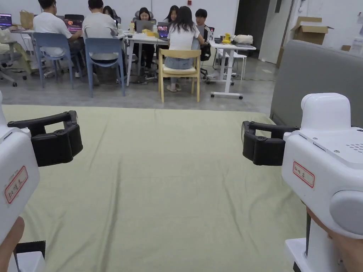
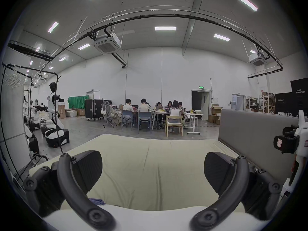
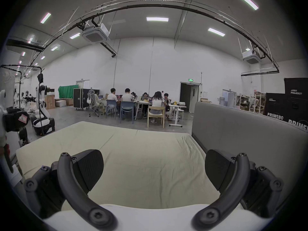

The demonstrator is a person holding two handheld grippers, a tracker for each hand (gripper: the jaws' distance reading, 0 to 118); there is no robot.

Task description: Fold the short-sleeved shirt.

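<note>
Nearest, the left gripper (image 2: 152, 171) and the right gripper (image 3: 154, 171) hover side by side, well apart, over a pale green sheet (image 1: 170, 184), each with its jaws spread wide and nothing between them. A small bit of bluish cloth (image 2: 97, 201) lies at the near edge of the sheet, just below the left gripper, and I cannot tell whether it is the shirt. Farther off, a grey panel (image 1: 312, 78) stands along the right side of the sheet, and beyond it people (image 1: 181, 33) sit at white tables (image 1: 232, 46).
</note>
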